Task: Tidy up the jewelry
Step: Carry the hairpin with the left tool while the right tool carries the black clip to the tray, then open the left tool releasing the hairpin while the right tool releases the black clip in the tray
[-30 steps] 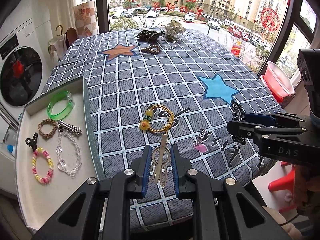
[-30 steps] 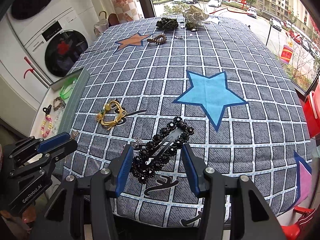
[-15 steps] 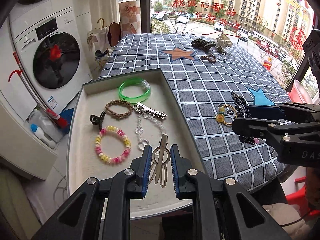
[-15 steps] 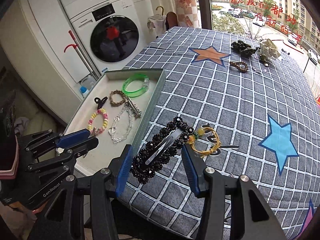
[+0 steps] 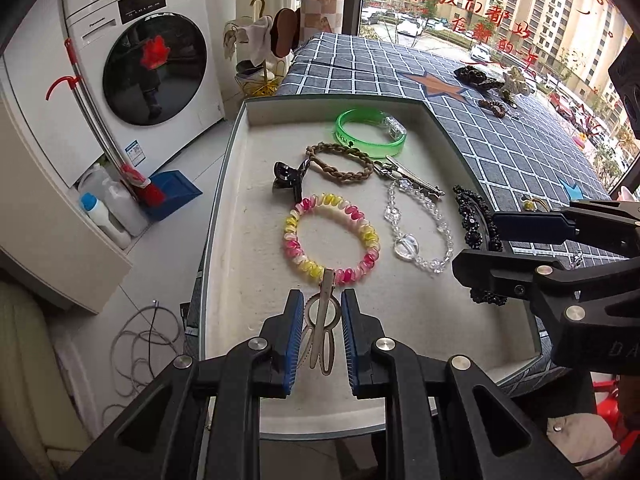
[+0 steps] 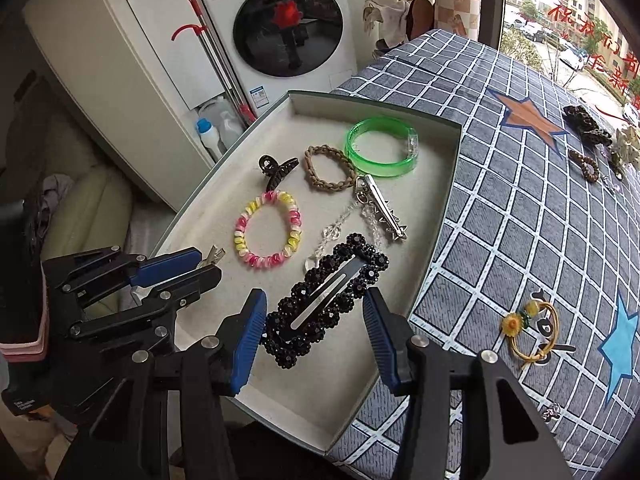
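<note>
A beige-lined tray [image 5: 248, 112] [image 6: 376, 100] sits at the left edge of the checked tablecloth. It holds a green bangle [image 5: 370, 132], a braided brown bracelet [image 5: 340, 164], a black claw clip [image 5: 286, 178], a pink-yellow coil tie [image 5: 330, 236], a crystal bracelet [image 5: 420, 236] and a silver clip [image 5: 412, 180]. My left gripper [image 5: 320, 320] [image 6: 206, 264] hangs over the tray's near part, shut on a slim metal hair clip [image 5: 322, 320]. To its right, my right gripper [image 6: 314, 312] [image 5: 484, 244] is shut on a black beaded hair clip [image 6: 326, 300] above the tray.
A yellow flower hair tie [image 6: 532, 332] lies on the cloth right of the tray. A dark scrunchie [image 6: 586, 124], a bead bracelet [image 6: 584, 164] and a white flower piece [image 6: 630, 144] lie far back. Left of the tray are the floor, bottles, a mop and a washing machine [image 5: 152, 68].
Both grippers have swung left from over the tablecloth to above the tray. Each has kept its clip and its grip.
</note>
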`<state>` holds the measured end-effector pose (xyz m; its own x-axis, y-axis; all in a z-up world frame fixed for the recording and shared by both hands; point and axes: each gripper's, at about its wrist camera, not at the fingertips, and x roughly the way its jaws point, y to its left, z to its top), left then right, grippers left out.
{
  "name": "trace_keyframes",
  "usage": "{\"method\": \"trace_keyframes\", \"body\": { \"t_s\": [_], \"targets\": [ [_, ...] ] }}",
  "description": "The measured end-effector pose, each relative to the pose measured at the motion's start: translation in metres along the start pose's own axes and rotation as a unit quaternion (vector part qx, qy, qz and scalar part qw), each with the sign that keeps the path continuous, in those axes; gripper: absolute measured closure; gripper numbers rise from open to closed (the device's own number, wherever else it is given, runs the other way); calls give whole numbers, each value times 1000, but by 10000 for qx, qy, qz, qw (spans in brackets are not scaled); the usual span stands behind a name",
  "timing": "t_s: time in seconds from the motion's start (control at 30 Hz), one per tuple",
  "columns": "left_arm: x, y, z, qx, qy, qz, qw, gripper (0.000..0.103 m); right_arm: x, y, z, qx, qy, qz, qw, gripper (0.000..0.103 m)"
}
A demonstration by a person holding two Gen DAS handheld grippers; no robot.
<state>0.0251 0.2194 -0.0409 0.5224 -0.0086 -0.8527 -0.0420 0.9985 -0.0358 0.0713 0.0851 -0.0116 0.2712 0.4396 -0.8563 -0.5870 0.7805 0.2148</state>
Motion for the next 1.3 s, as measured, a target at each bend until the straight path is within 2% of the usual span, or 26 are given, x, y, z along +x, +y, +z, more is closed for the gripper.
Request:
{"method": "trace_keyframes", "body": {
  "t_s": [0.43,0.9,1.03,1.17,1.3],
  "targets": [
    [27,14,8,-375,153,47,9992,77,46,-1,43,28,219,-195,9996,50],
    [30,9,8,-294,175,245,9991,77,66,-9,45,231,446,-194,9985,47],
    [30,6,8,-278,200,255,9991,77,67,-12,46,300,467,-130,9984,37],
    [29,3,7,-270,230,272,9990,77,59,-16,45,436,393,-31,9983,35],
    [27,1,8,-298,230,321,9988,77,42,-21,44,592,189,74,9980,23]
  ]
}}
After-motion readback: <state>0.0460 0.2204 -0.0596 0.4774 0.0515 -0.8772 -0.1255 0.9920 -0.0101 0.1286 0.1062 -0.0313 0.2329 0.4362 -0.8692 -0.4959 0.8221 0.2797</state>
